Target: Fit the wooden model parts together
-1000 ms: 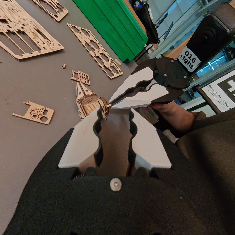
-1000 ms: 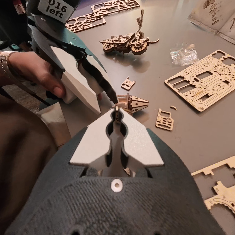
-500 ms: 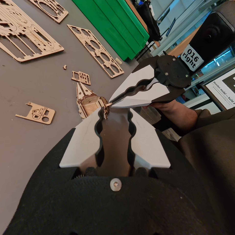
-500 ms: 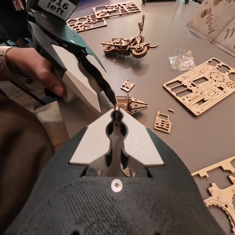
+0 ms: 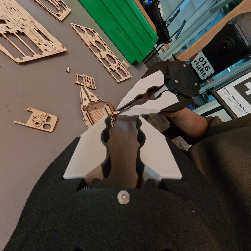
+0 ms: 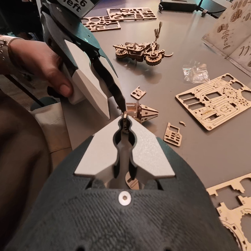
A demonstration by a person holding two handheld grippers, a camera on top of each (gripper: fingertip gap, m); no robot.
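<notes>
A small cone-tipped wooden model (image 5: 93,107) lies on its side on the grey table (image 5: 34,156); it also shows in the right wrist view (image 6: 142,112). My right gripper (image 6: 125,117) is shut on a small flat wooden part (image 6: 125,125) and holds its tip against the model's round end. In the left wrist view the right gripper (image 5: 118,112) comes in from the right with the part's end (image 5: 117,112) sticking out. My left gripper (image 5: 123,118) is open and empty, one finger (image 5: 95,137) beside the model's base. It shows in the right wrist view (image 6: 116,113) too.
A finished wooden motorcycle (image 6: 141,54), a clear plastic bag (image 6: 195,73) and an instruction booklet (image 6: 230,34) lie farther back. Punched-out part sheets (image 6: 214,100) (image 5: 100,50) and small loose frets (image 5: 39,120) (image 6: 172,134) surround the model. A green bin (image 5: 122,27) stands at the table's edge. The grippers are tip to tip, or close to it. The finished wooden motorcycle (image 6: 141,54) is about 15 cm from both grippers' fingertips.
Hardly anything: both grippers stay at the model's round end with only a slight shift. The right stays shut on the small part and the left stays open.
</notes>
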